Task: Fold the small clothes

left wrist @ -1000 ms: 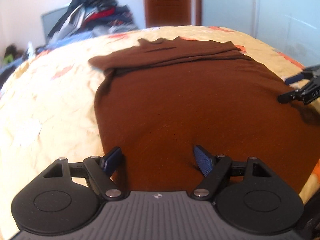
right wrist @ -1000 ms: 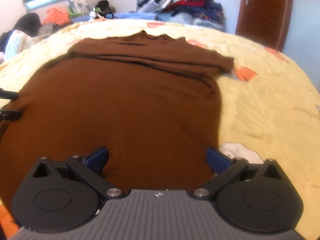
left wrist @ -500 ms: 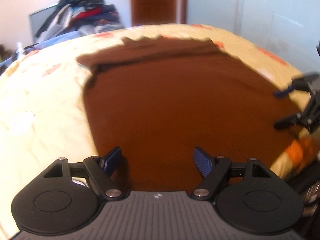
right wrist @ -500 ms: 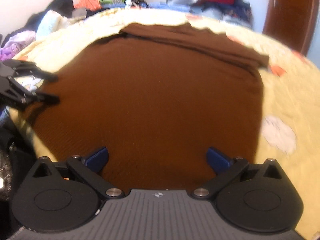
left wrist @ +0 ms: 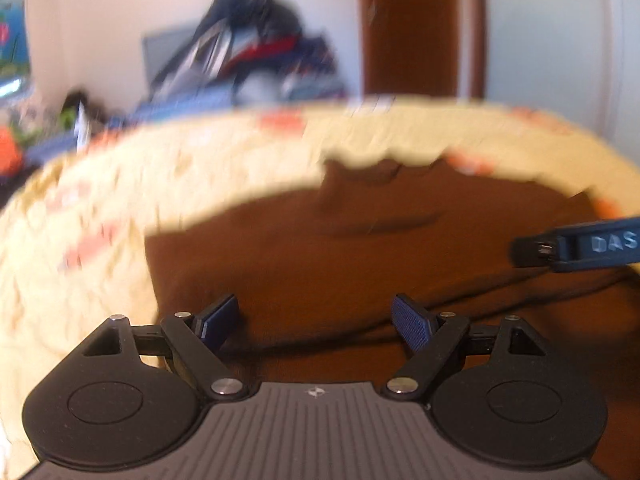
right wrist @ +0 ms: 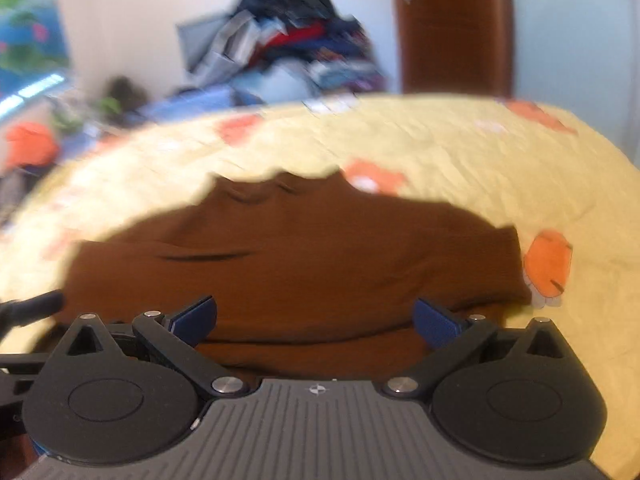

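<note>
brown shirt point(right wrist: 304, 264) | on yellow bedspread point(right wrist: 460, 168) | both grippers wide | clothes pile point(right wrist: 288, 40), blurry, maybe

A bed point(right wrist: 460, 168) in a pale yellow cover with orange patches fills the foreground; behind it rises a plain white wall point(right wrist: 132, 28); a heap of clothes point(right wrist: 296, 40) is piled against that wall; right of the heap stands a brown wooden door point(right wrist: 452, 24); left of the heap hangs a blue picture point(right wrist: 24, 28); daylight is bright, both views blurred.
</note>
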`<state>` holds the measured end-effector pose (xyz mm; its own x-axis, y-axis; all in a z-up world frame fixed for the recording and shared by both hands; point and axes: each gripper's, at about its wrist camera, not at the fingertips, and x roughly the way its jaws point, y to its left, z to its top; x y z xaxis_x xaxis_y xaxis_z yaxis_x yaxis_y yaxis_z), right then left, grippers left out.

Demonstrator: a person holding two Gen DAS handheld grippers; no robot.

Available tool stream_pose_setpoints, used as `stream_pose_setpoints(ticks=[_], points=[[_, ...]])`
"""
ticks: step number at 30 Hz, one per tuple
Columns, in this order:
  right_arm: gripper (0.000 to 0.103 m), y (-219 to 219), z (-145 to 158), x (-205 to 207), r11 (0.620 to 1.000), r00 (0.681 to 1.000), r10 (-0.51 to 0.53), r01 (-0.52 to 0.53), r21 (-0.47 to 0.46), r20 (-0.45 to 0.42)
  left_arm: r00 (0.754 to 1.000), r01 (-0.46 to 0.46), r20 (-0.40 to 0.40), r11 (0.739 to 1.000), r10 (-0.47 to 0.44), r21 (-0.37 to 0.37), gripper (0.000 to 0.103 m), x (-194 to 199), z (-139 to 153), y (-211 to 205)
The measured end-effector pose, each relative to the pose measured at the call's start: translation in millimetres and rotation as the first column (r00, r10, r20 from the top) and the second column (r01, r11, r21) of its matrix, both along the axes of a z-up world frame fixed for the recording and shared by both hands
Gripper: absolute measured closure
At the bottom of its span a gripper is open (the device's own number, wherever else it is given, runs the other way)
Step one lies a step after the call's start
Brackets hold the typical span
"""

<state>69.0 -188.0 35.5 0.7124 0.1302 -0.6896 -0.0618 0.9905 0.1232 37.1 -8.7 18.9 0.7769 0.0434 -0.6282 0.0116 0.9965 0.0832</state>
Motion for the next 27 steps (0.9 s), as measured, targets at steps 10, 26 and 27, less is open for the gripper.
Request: stream_pose_setpoints(ticks=[10, 26, 27], points=[[0.000, 8.3, -15.3, -36.0, 0.991, 0.998, 0.048, -0.042, -0.127, 0.045, 1.000, -0.005, -0.018, 1.000, 0.006, 0.016, 0.014, -17.3, -5.7, 1.6], [0.000, -7.1, -24.9, -146.8, 0.987, 0.991, 0.106, -0.094, -0.134, 0.080, 0.998, 0.048, -0.046, 0.997, -0.051, -0.063, 0.000, -159.9, -16.2, 15.0], [0.000, -8.7, -25.1, -146.5, 0.988, 0.992, 0.101, -0.090, -0.129, 0.078, 0.998, 0.046, -0.039, 0.997, -0.048, -0.059, 0.000, -167.4, -17.2, 12.4]])
